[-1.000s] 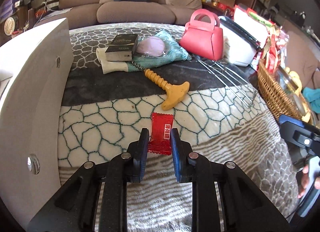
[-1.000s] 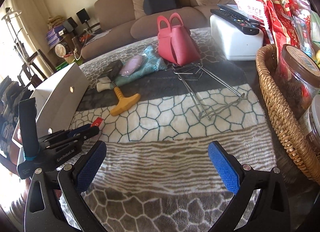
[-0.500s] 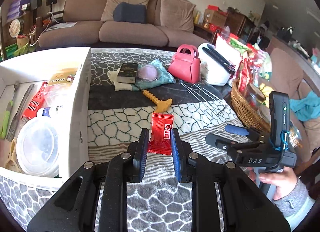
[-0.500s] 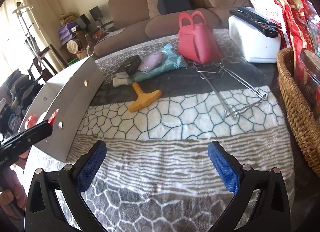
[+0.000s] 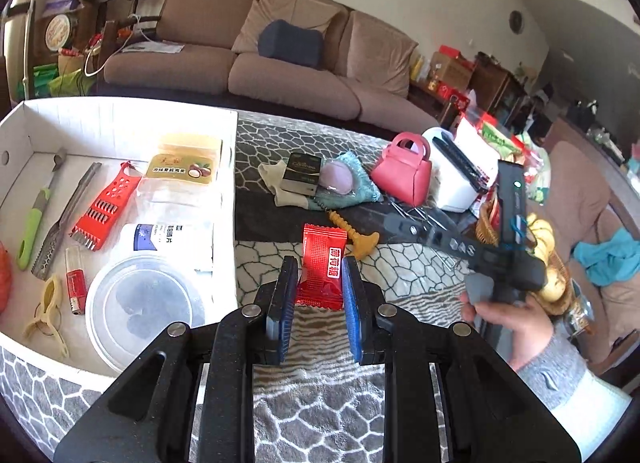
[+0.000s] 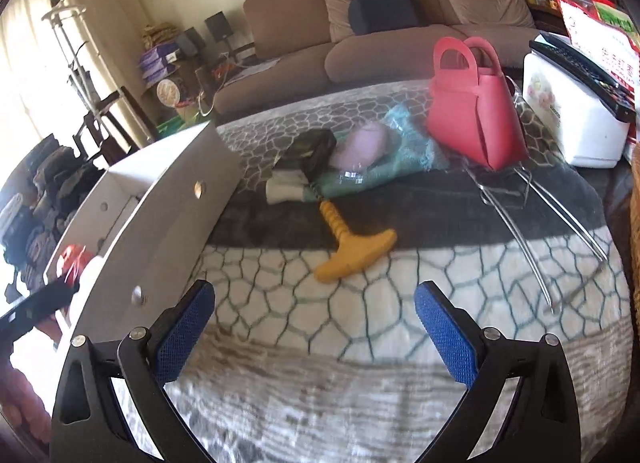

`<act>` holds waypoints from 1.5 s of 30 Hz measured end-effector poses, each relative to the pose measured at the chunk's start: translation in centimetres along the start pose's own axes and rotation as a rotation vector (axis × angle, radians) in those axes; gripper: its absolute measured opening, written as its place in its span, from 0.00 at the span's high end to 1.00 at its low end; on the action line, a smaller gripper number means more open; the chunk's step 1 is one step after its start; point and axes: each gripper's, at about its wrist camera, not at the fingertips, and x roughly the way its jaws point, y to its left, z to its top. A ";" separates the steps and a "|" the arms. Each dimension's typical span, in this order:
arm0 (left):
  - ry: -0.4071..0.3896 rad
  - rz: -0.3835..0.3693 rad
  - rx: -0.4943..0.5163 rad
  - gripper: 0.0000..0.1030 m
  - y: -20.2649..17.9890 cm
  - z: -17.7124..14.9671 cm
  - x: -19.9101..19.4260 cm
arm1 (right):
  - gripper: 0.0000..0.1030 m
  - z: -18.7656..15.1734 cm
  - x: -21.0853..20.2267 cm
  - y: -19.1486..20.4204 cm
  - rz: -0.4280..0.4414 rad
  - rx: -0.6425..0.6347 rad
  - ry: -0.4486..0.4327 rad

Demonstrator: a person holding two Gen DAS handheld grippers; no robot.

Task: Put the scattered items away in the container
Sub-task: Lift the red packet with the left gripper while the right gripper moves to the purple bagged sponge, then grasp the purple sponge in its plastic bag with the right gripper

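The left gripper (image 5: 319, 295) pinches the red candy packet (image 5: 321, 272). Carry it over the white box (image 5: 234, 199) wall at frame left before releasing. The right gripper (image 6: 314, 329), empty and closing, should straddle the yellow T-handle (image 6: 352, 249).

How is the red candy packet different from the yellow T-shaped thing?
The red candy packet is flat and crinkly; the yellow T-shaped tool is chunky with a ridged stem. The packet is pinched in the left gripper, off the blanket; the tool lies loose on the patterned blanket, ahead of the right gripper, whose jaws are closing with nothing between them. The packet has printed characters; the tool looks plain. Both are outside the white box.
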 end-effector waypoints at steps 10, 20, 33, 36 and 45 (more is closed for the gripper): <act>0.017 -0.013 -0.023 0.80 1.4 0.6 0.1 | 0.53 6.5 9.0 -6.1 0.063 0.388 0.009; 0.011 -0.014 -0.058 0.80 2.2 0.9 -0.1 | 0.92 6.8 9.3 -5.2 -0.007 0.341 0.025; -0.016 -0.010 -0.136 0.80 4.5 0.8 -1.5 | 0.92 8.1 -0.9 -1.0 -0.090 0.118 0.004; -0.007 -0.008 -0.139 0.80 4.6 0.3 -1.6 | 0.86 7.4 -0.8 -1.7 -0.080 0.203 0.042; -0.018 -0.038 -0.114 0.80 4.5 1.3 -2.2 | 0.58 5.5 4.4 -6.0 0.039 0.496 0.028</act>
